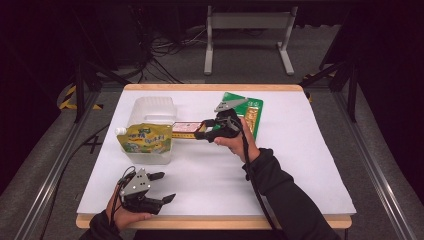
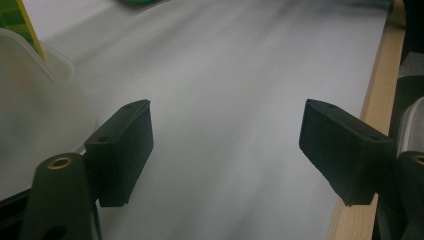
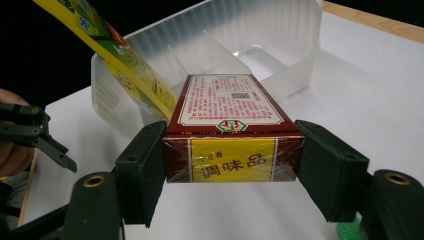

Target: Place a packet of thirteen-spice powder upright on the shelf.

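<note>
The right gripper (image 3: 234, 167) clamps a dark-red-and-yellow cardboard seasoning box (image 3: 231, 131) endwise to slide it into the translucent plastic bin (image 3: 280, 35), while the left gripper (image 2: 225, 150) gapes empty beside it.

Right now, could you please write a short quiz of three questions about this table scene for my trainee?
1. True or false: the right hand-held gripper holds a dark red box between its jaws.
2. What leans in the clear plastic container?
A. a green packet
B. a yellow-green spout pouch
C. a bottle
3. Fill in: the left hand-held gripper has its jaws ____ with nothing between them.

Key:
1. True; its pads press both sides of the box.
2. B; the spout pouch stands against the container's near wall, while the green packet lies flat on the table.
3. open.
</note>
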Available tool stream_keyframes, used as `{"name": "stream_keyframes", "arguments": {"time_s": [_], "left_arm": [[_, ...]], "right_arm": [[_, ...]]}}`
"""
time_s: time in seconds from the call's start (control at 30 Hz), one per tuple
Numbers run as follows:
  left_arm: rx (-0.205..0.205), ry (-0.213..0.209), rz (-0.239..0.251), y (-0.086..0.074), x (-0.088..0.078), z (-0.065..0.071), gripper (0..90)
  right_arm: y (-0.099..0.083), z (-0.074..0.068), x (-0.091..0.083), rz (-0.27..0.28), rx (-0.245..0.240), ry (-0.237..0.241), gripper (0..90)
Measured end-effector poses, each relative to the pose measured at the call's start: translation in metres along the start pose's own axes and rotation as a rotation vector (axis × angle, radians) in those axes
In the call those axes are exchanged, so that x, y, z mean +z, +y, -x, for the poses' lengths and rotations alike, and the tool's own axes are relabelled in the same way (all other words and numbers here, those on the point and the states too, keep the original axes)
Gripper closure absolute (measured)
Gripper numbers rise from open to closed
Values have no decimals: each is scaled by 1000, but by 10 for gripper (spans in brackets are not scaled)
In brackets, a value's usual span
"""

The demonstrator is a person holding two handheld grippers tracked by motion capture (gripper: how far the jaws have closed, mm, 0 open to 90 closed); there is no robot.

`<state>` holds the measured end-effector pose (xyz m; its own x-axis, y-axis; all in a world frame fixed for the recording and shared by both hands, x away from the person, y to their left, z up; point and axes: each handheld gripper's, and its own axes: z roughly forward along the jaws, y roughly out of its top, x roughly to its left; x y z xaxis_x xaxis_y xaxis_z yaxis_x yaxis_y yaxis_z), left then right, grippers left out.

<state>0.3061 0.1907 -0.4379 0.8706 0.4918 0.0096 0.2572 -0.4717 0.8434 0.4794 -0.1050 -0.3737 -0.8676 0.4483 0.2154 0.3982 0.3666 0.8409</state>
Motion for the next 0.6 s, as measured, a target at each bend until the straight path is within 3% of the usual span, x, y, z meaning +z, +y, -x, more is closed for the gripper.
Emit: {"name": "stream_keyframes", "arguments": {"time_s": [0.3,0.37,0.43,0.6], "left_arm": [[-1,1,5,0,-1,0,230],[-1,-1,5,0,-1,0,230],[-1,-2,4,0,-1,0,229],[3,-12,2,0,-1,0,232]], "right_arm": [[9,-3,-1,27,44,-6,331],[10,-1,0,44,78,-9,331],[10,0,2,51,121,11,332],[13,-6,12,29,163,55,330]]}}
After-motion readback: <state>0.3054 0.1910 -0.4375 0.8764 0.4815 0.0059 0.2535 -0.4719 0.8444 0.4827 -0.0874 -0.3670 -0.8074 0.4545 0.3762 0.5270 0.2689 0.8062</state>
